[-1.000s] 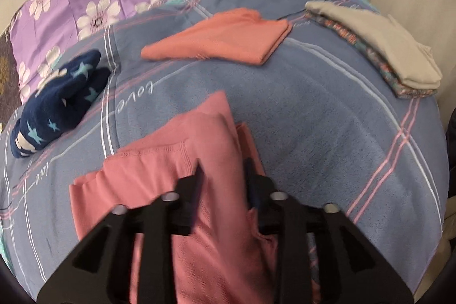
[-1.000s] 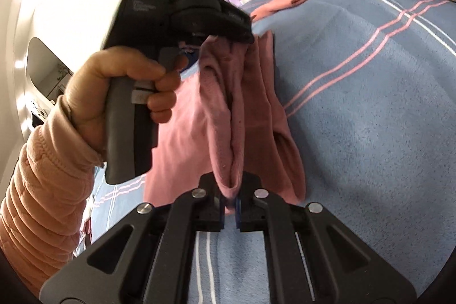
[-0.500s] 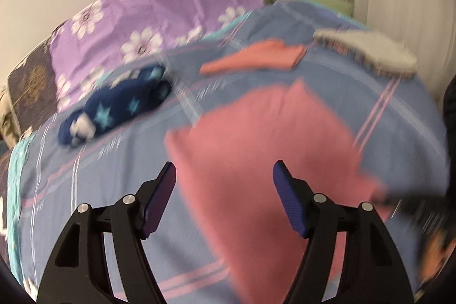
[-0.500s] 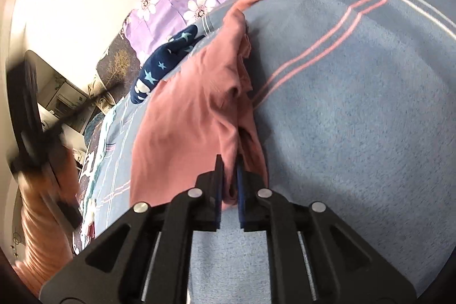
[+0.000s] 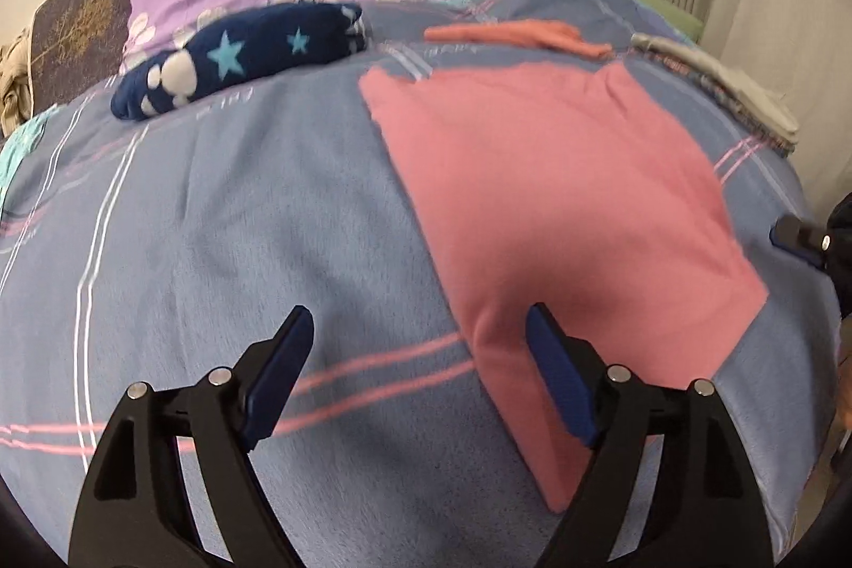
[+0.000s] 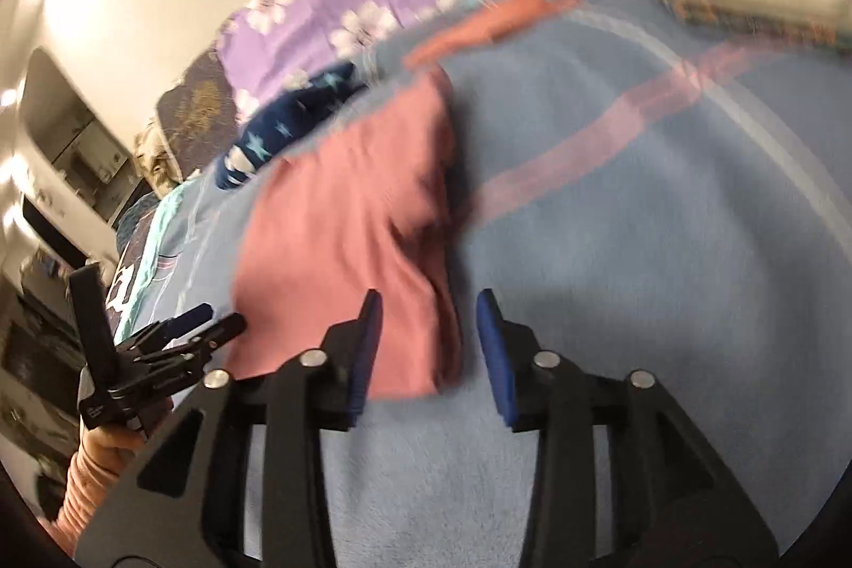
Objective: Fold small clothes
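- The pink garment (image 5: 559,216) lies folded flat on the blue bedspread (image 5: 213,222), its near corner by the left gripper (image 5: 420,371).
- Left gripper: fingers spread wide, holding nothing.
- Right gripper (image 6: 428,344): fingers apart, empty, straddling the garment's near edge.
- Bare bedspread stretches left of the garment; the navy star bundle (image 5: 239,62), orange garment (image 5: 516,34) and folded stack (image 5: 719,83) lie beyond it.

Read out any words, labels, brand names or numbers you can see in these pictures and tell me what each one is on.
No text reads clearly.
Blue plaid blanket: faint pale script near the navy star garment, too blurred to read.
Left gripper, seen from the right wrist: a small pale mark on its handle, too small to read.
Pink folded garment: no print showing.
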{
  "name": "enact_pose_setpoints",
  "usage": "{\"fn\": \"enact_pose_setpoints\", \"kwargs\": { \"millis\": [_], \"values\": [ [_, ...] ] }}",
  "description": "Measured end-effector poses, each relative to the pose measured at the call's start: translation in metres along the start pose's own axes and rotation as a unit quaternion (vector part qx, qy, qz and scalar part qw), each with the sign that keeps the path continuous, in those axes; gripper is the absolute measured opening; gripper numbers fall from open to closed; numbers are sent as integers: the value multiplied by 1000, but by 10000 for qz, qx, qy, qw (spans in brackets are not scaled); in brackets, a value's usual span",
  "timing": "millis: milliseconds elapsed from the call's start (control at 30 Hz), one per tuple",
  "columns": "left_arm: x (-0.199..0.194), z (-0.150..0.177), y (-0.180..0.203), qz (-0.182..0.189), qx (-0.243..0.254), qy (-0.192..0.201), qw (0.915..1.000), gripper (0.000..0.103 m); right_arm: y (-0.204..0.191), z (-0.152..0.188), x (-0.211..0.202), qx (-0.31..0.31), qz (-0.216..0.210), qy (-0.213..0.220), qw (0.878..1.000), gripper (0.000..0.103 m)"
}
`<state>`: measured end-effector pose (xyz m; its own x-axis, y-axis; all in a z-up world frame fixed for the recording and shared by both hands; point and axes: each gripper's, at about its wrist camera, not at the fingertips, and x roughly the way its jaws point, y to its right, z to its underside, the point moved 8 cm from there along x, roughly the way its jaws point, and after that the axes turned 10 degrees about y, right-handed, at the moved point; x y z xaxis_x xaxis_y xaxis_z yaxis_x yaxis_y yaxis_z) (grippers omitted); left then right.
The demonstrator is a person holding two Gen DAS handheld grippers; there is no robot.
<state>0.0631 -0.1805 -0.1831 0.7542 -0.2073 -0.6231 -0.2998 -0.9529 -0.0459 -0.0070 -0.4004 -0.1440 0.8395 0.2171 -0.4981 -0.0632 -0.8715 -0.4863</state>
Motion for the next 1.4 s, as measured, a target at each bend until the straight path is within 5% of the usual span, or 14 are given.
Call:
{"fn": "enact_pose_setpoints", "kwargs": {
  "millis": [167, 200, 267, 300, 400, 500, 633, 667, 733, 800, 1000, 1133, 1267, 1400],
  "values": [
    [5, -34, -4, 161, -395, 267, 9987, 72, -23, -40, 24, -821, 64, 121, 9965, 57],
    [9, -41, -7, 145, -501, 304, 9982, 62, -26, -45, 31, -930, 145, 158, 9954, 53],
    [20, -52, -16, 112, -772, 268, 9966, 28, -35, -57, 53, -1110, 207, 151, 9935, 12],
    [27, -56, -21, 102, -961, 182, 9951, 10, -40, -61, 65, -1109, 185, 94, 9936, 6],
    [41, -71, -21, 289, -1205, 203, 9921, 7, -49, -68, 92, -1019, -2, -37, 9948, 3],
    [59, -81, -9, 408, -960, 181, 9944, 7, -54, -69, 122, -1145, 58, -238, 9931, 3],
    [95, -75, -13, 79, -654, -49, 9978, 8, -23, -54, 171, -1289, 804, -731, 9857, 0],
    [103, -71, -17, 1, -593, -86, 9982, 10, -18, -51, 177, -1227, 755, -761, 9866, 0],
    [115, -63, -36, -375, -520, -56, 9979, 41, -15, -51, 179, -1111, 588, -655, 9899, 0],
    [113, -64, -46, -102, -909, -36, 9958, 41, -14, -52, 178, -1003, 456, -668, 9917, 0],
    [95, -66, -43, -140, -809, 116, 9966, 41, -15, -56, 158, -924, 318, -491, 9940, 0],
    [52, -58, -24, 286, -663, 270, 9970, 42, -30, -57, 113, -1254, 358, 32, 9915, 51],
    [23, -37, -1, 519, -300, 258, 9979, 55, -52, -31, 71, -1567, -203, -125, 9874, 37],
    [2, 2, 23, 621, 114, 35, 9980, 64, -51, 4, 51, -1684, -165, -409, 9847, 32]
  ]
}}
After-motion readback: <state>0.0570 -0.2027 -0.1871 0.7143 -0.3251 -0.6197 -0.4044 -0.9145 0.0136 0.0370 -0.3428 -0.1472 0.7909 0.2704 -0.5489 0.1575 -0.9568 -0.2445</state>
